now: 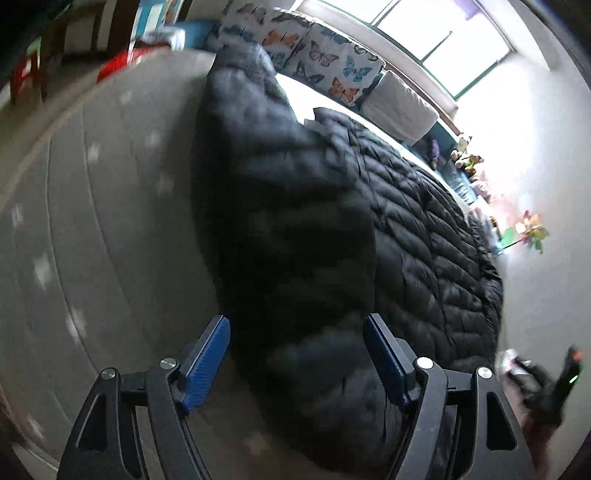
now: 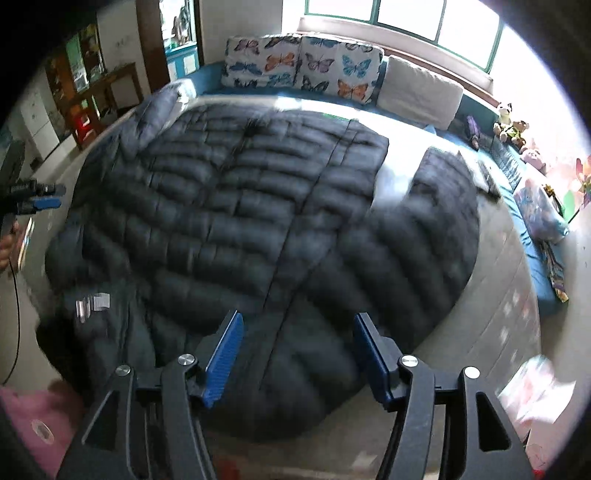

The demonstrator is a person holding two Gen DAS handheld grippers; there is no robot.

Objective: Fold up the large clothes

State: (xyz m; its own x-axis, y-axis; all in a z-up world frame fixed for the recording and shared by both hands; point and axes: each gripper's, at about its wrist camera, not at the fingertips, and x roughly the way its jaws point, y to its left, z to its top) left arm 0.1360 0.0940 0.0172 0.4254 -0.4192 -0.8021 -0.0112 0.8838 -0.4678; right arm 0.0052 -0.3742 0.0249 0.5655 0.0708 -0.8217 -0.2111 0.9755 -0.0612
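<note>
A big black quilted puffer jacket (image 2: 240,206) lies spread flat on a grey bed surface (image 2: 491,317), with one sleeve folded in at the right. In the left wrist view the jacket (image 1: 314,221) runs away from me. My left gripper (image 1: 295,319) hovers over its near edge with blue pads wide apart and nothing between them. My right gripper (image 2: 298,315) stands open above the jacket's near hem, close to the zip line, and holds nothing. The left gripper (image 2: 40,201) also shows at the far left of the right wrist view, held by a hand.
Butterfly-print cushions (image 2: 299,66) and a white pillow (image 2: 421,92) line the back under a bright window (image 2: 406,18). Plush toys (image 2: 511,125) sit at the right. A red stool (image 2: 83,125) and wooden furniture stand at the left. Pink cloth (image 2: 26,410) lies near me.
</note>
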